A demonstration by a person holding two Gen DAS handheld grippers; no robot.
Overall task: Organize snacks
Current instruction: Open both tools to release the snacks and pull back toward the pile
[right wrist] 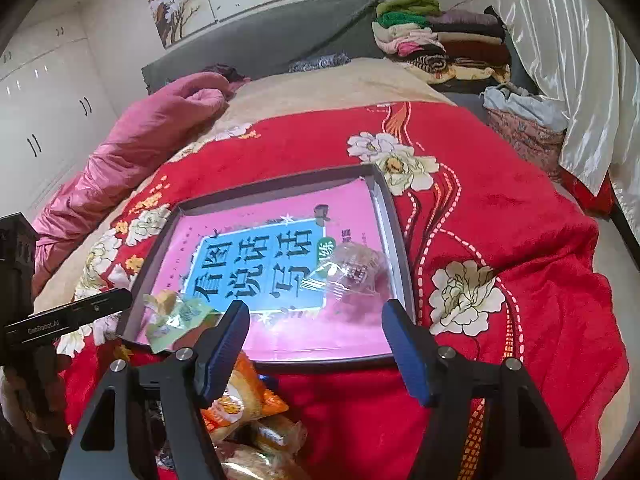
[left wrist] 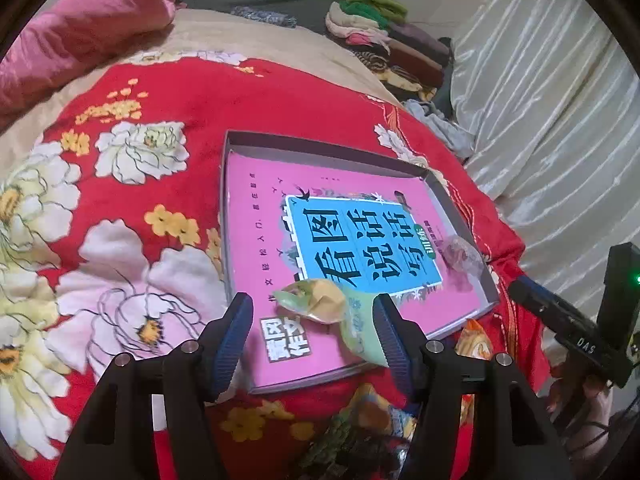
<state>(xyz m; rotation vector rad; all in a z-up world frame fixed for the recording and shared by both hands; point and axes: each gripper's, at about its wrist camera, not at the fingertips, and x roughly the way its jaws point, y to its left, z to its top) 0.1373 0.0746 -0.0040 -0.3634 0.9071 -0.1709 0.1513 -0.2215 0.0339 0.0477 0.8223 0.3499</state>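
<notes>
Tray (right wrist: 394, 236) on the bed is holding two snacks: green packet (left wrist: 340, 308) lying at 7 o'clock, clear packet (right wrist: 352, 270) at 4 o'clock. Orange packets (right wrist: 236, 396) are waiting outside at 6 o'clock, so sorting seems under way. Left gripper (left wrist: 314, 340) and right gripper (right wrist: 316, 344) are standing half open, gripping nothing.

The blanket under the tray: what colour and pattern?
Red blanket with large white and small yellow flowers; it shows best in the left wrist view.
</notes>
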